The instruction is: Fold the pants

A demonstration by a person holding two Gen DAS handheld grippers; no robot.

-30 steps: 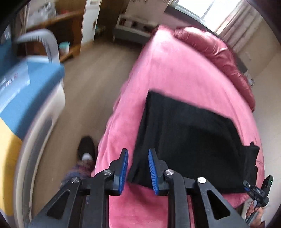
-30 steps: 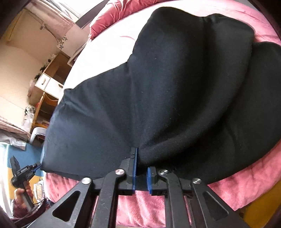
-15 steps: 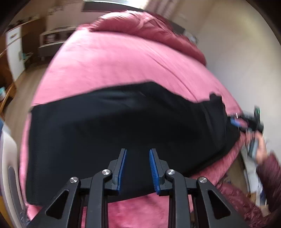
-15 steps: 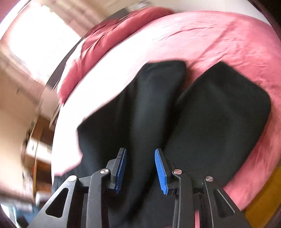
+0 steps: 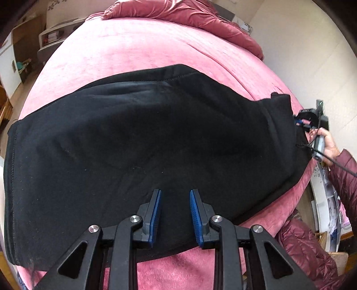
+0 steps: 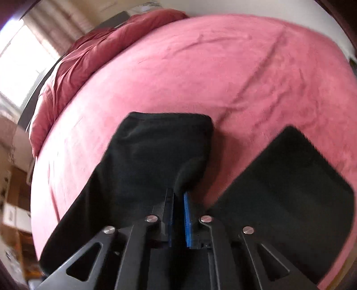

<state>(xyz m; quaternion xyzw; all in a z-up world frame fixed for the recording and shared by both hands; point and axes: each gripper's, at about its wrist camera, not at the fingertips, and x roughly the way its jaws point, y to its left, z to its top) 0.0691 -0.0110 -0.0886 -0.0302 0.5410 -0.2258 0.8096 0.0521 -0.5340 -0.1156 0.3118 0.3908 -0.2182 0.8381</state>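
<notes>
Bed (image 5: pixel 138 49) w/ plush pink cover, rumpled maroon duvet (image 5: pixel 200 15) at far end. Black pants (image 5: pixel 145 133), soft matte knit w/ stitched hems, lie flat across bed's near edge. Vs 1 s ago: left view has swung from floor to over pants; right one now sees two leg ends apart. Left gripper (image 5: pixel 175 214): jaws part-spread just above fabric, empty. Right gripper (image 6: pixel 178 216): jaws closing, pinching a raised fold at one leg's edge.
</notes>
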